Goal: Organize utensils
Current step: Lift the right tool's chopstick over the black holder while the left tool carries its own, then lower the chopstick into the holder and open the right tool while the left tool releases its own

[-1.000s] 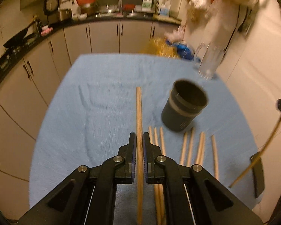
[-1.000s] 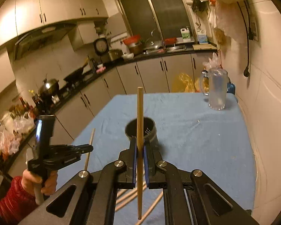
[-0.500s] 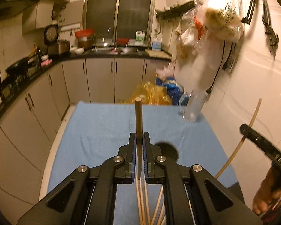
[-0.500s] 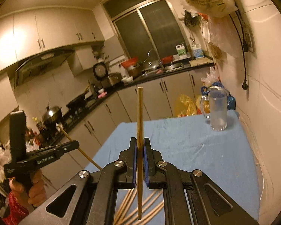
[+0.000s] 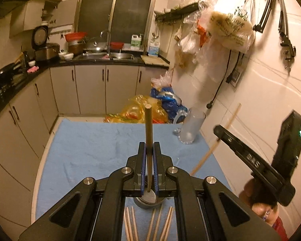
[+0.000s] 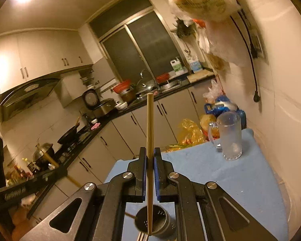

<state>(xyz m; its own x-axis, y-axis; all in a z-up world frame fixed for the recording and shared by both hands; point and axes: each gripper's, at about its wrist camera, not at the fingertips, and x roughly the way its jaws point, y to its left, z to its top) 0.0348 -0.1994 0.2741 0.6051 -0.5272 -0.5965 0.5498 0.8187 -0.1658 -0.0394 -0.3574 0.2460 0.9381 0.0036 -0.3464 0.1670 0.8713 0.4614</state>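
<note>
My left gripper (image 5: 149, 148) is shut on a wooden chopstick (image 5: 148, 128) that stands upright, its lower end above the dark utensil cup (image 5: 148, 200) seen under the jaws. Several more chopsticks (image 5: 162, 225) lie on the blue cloth in front of the cup. My right gripper (image 6: 149, 153) is shut on another upright chopstick (image 6: 149, 124), whose lower end hangs over the perforated cup (image 6: 158, 221). In the left wrist view the right gripper (image 5: 220, 131) shows at the right with its chopstick (image 5: 228, 122). At the left edge of the right wrist view, the left gripper (image 6: 63, 172) shows with its chopstick (image 6: 50, 160).
A blue cloth (image 5: 90, 150) covers the table. A clear glass mug (image 6: 230, 136) stands at its far right corner, near the wall. Plastic bags (image 5: 142, 114) sit beyond the far edge. Kitchen cabinets and a counter (image 5: 90, 60) run along the left and back.
Both grippers have risen with their chopsticks and tilted up, so more of the kitchen shows. The cup now sits low under both pairs of jaws. The right gripper has come closer to the left one.
</note>
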